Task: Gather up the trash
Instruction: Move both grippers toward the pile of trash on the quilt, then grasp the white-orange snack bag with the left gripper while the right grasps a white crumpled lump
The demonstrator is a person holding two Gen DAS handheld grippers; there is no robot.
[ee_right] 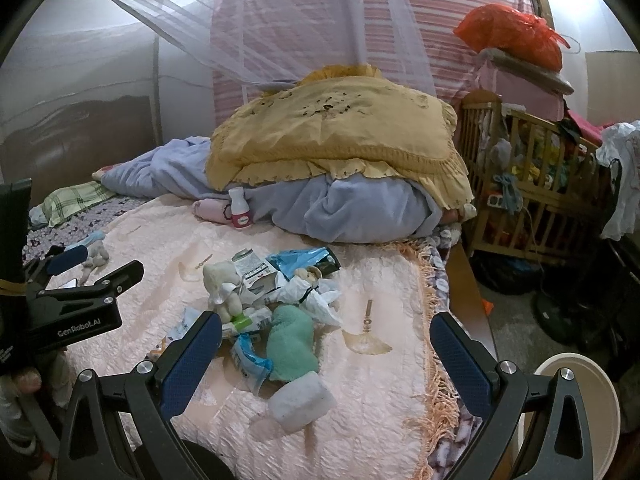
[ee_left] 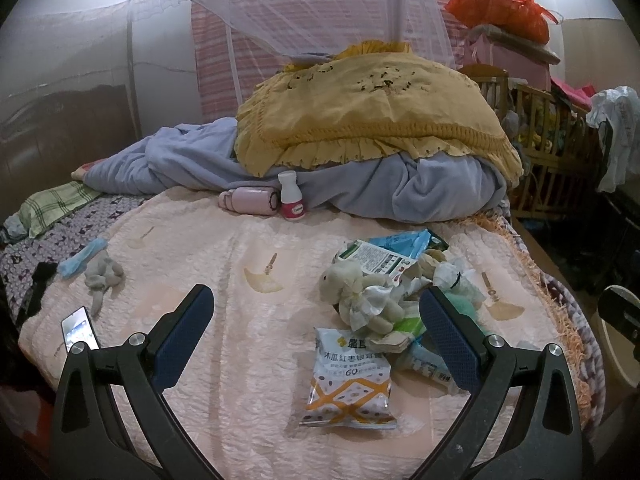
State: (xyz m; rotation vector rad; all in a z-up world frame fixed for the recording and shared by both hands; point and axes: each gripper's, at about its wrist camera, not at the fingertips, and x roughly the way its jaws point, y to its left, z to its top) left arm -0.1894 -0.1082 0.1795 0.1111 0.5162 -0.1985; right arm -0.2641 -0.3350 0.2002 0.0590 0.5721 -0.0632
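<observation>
A heap of trash lies on the pink bedspread (ee_left: 224, 264): a white and orange snack packet (ee_left: 350, 380) nearest me, crumpled tissues (ee_left: 370, 300), a printed carton (ee_left: 374, 260) and a blue wrapper (ee_left: 404, 240). My left gripper (ee_left: 316, 316) hangs open just above the bedspread, the packet lying between its fingers. In the right wrist view the same heap shows a green and white sock (ee_right: 294, 356), a blue wrapper (ee_right: 250, 360) and tissues (ee_right: 316, 300). My right gripper (ee_right: 326, 344) is open over the sock. The left gripper (ee_right: 96, 268) appears at that view's left edge.
A small white and pink bottle (ee_left: 290, 196) and a pink roll (ee_left: 250, 200) stand by the blue blanket (ee_left: 400, 188) and yellow pillow (ee_left: 368, 116). A phone (ee_left: 80, 328), grey sock (ee_left: 102, 280) and blue mask (ee_left: 82, 258) lie left. A white bin (ee_right: 576, 412) and wooden crib (ee_right: 532, 184) are right.
</observation>
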